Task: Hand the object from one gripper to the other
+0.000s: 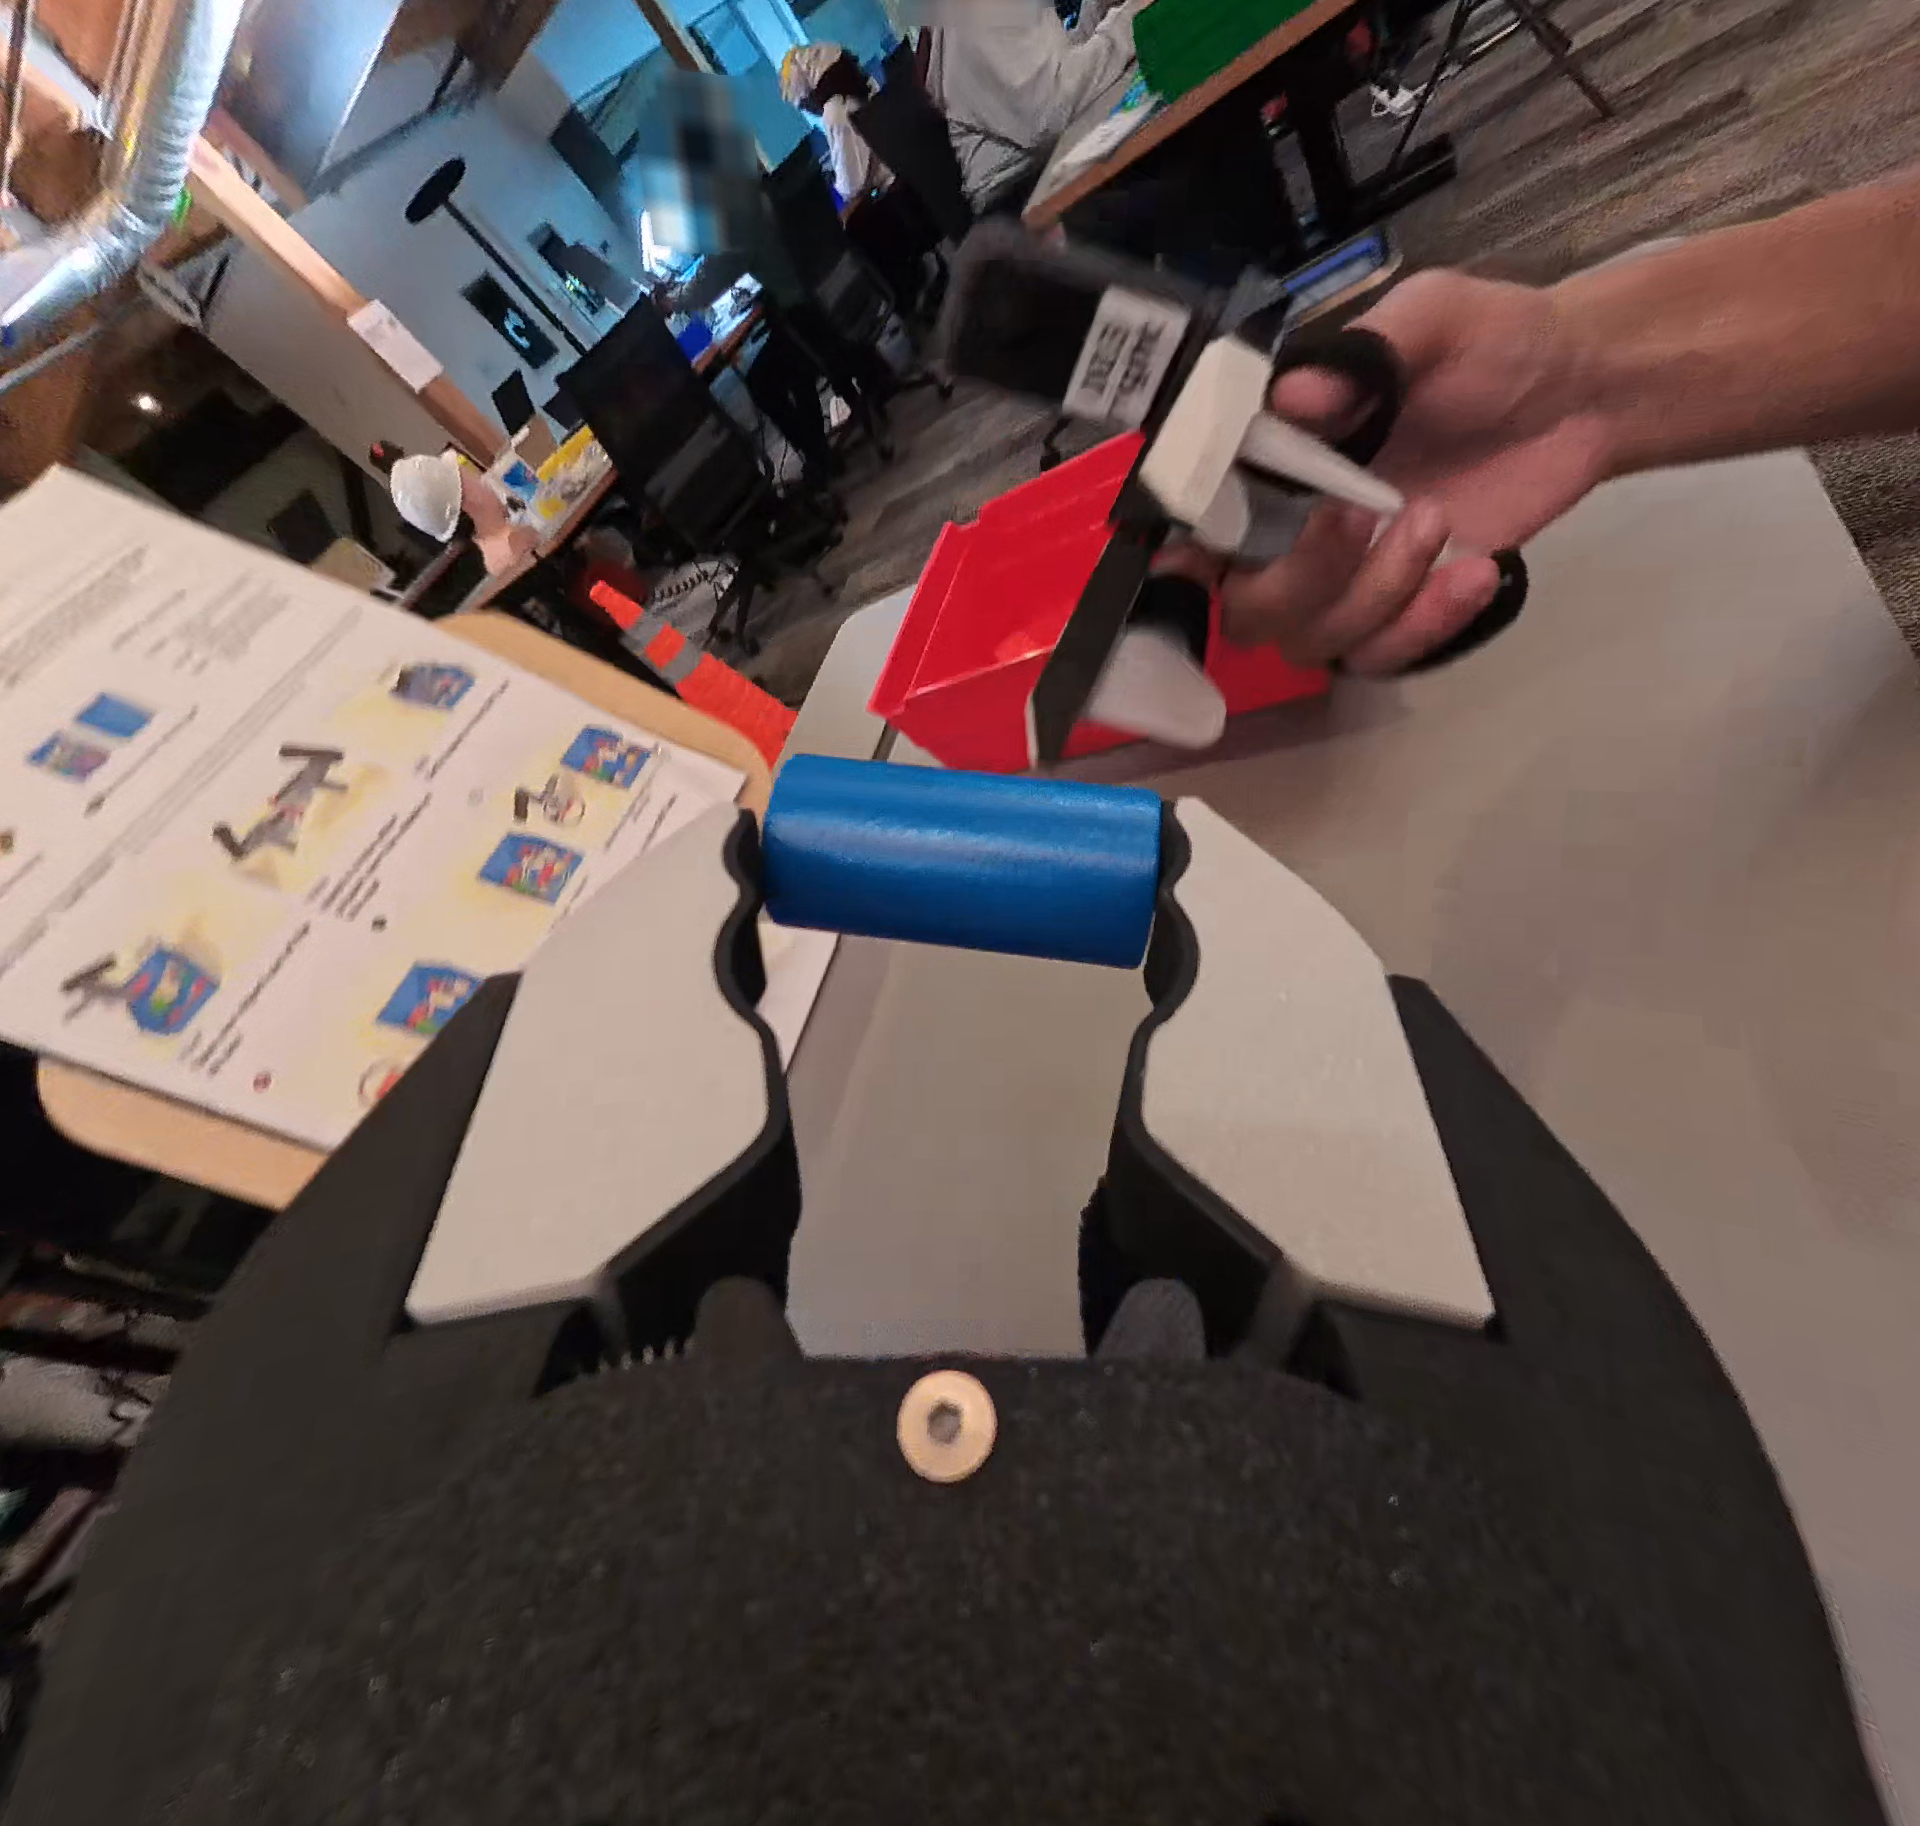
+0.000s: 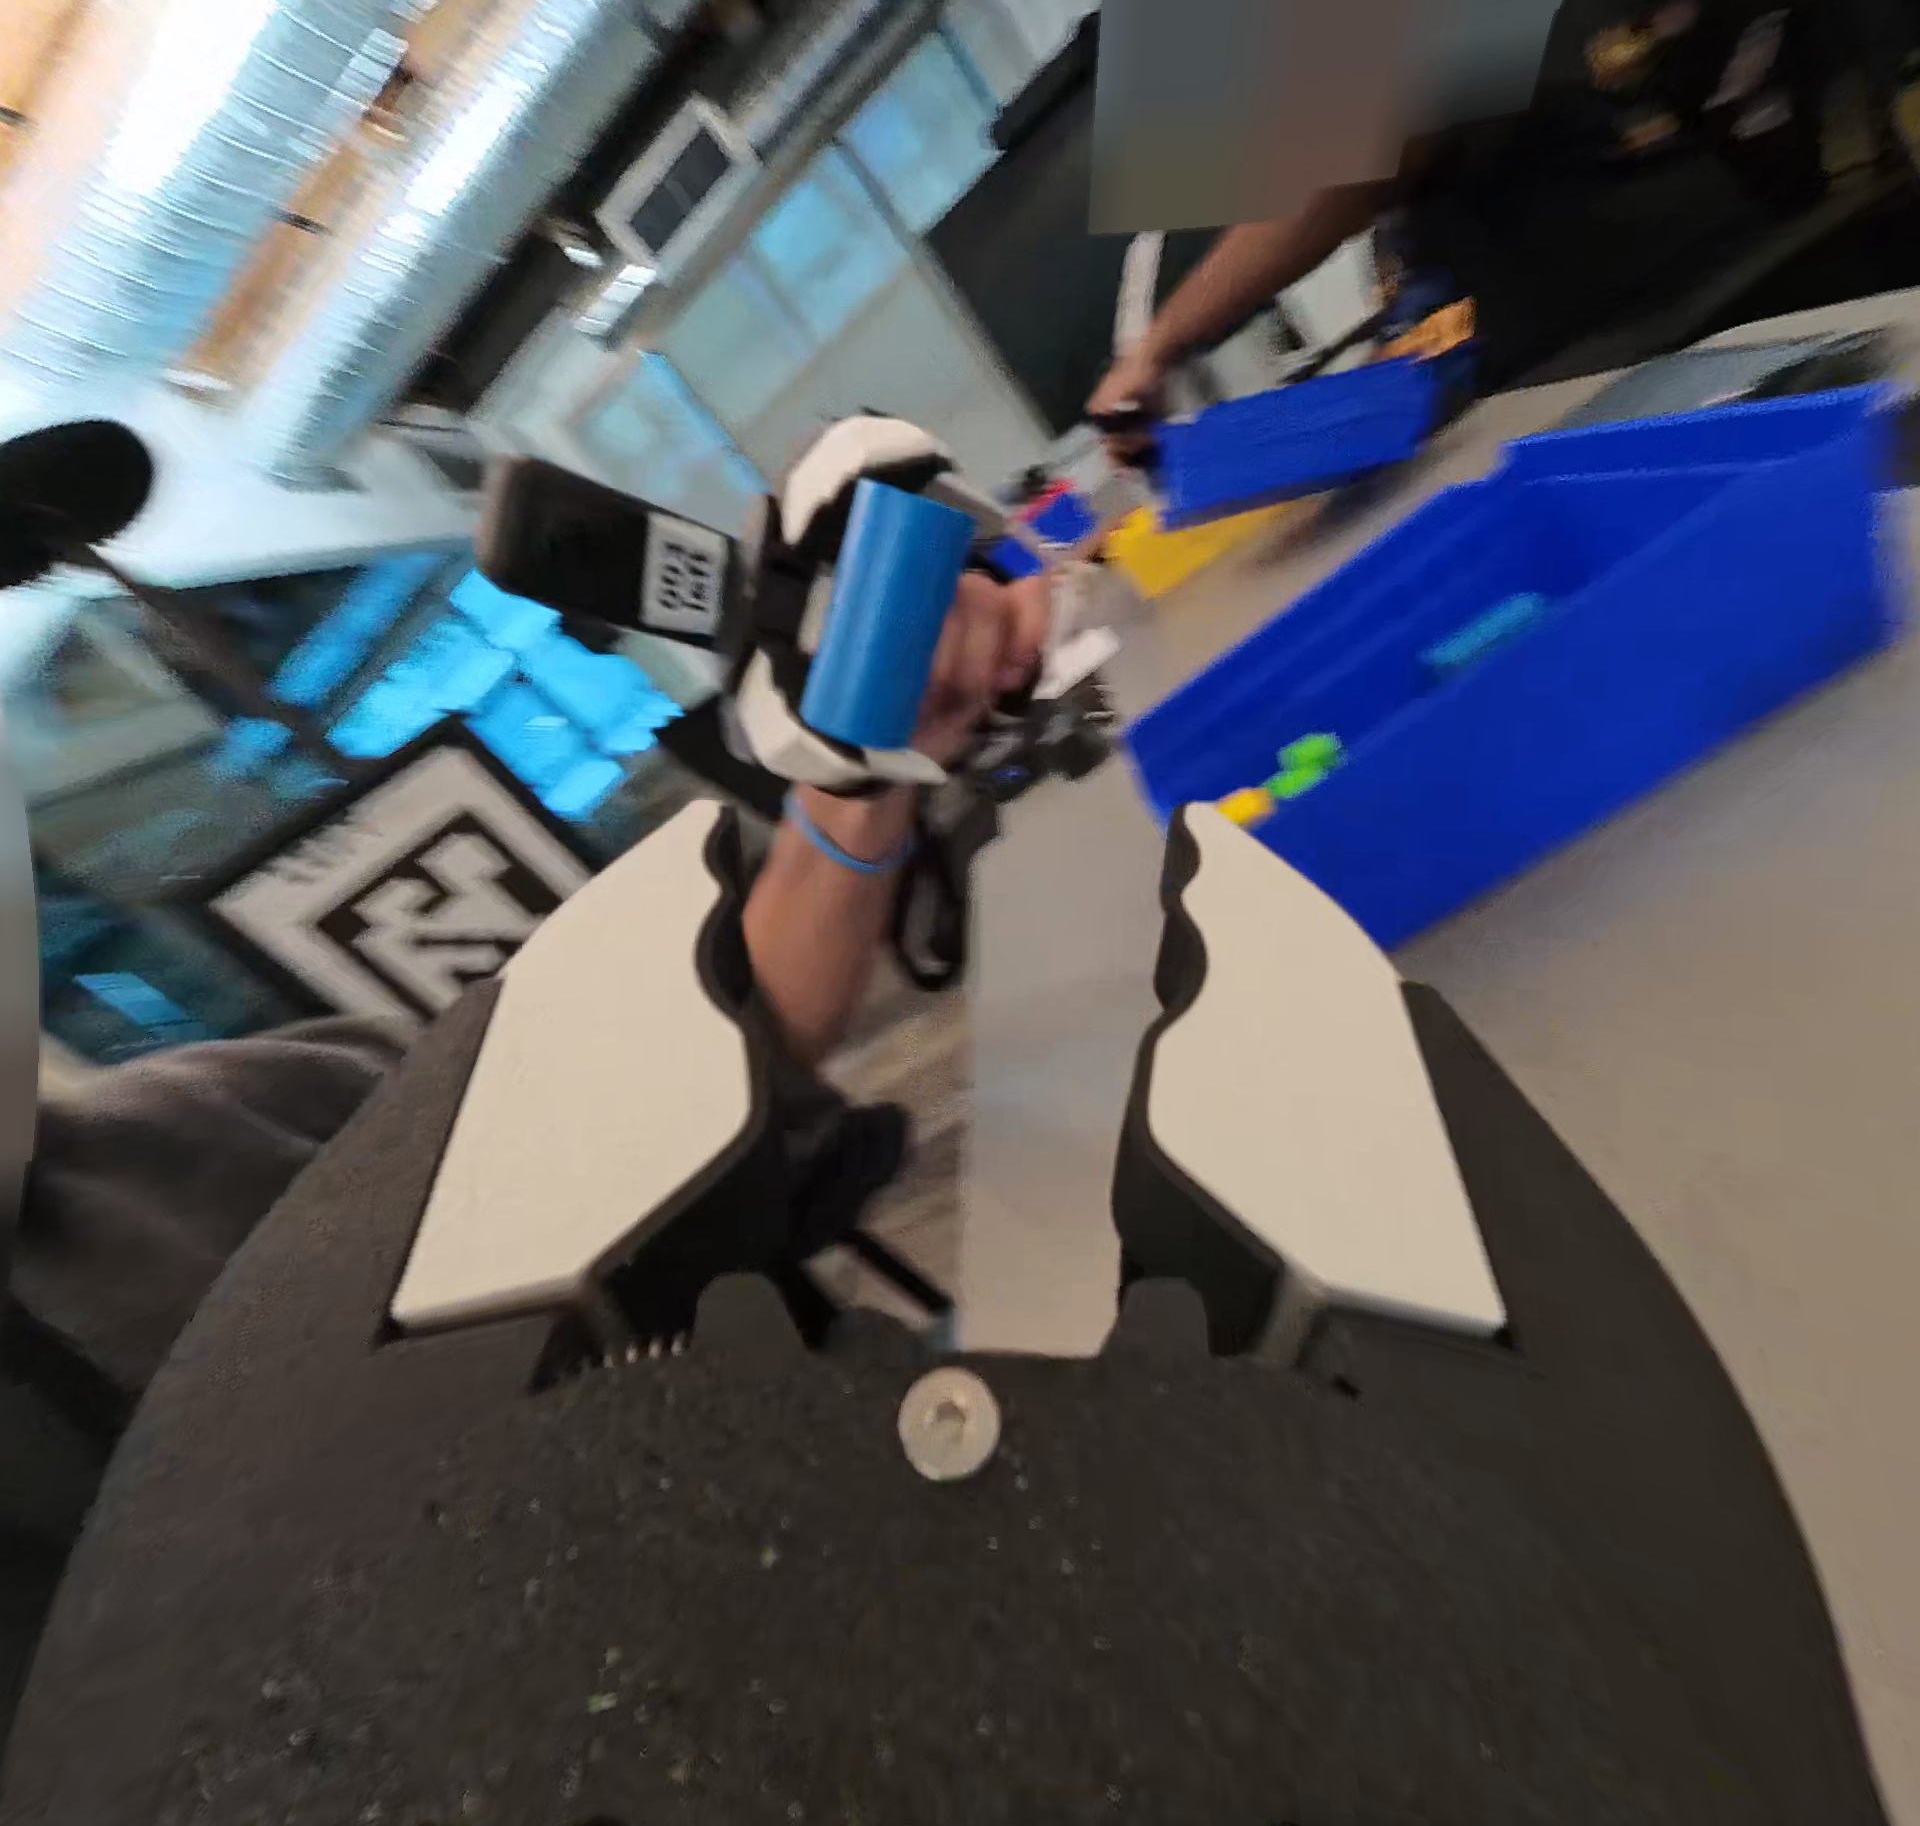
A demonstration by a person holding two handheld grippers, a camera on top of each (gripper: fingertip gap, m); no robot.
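The grey desk (image 1: 1558,945) is stretching out under everything. A big blue bin (image 2: 1558,654) is sitting at two o'clock in the right wrist view, and a red bin (image 1: 987,654) is resting at twelve o'clock in the left one, just behind the right claw (image 1: 1122,696). The left claw (image 1: 961,883) is gripping a blue cylinder (image 1: 961,872) crosswise between its fingertips, up off the desk. The right claw is standing wide open with nothing between its fingers, well apart from the cylinder, held by a hand (image 1: 1455,467).
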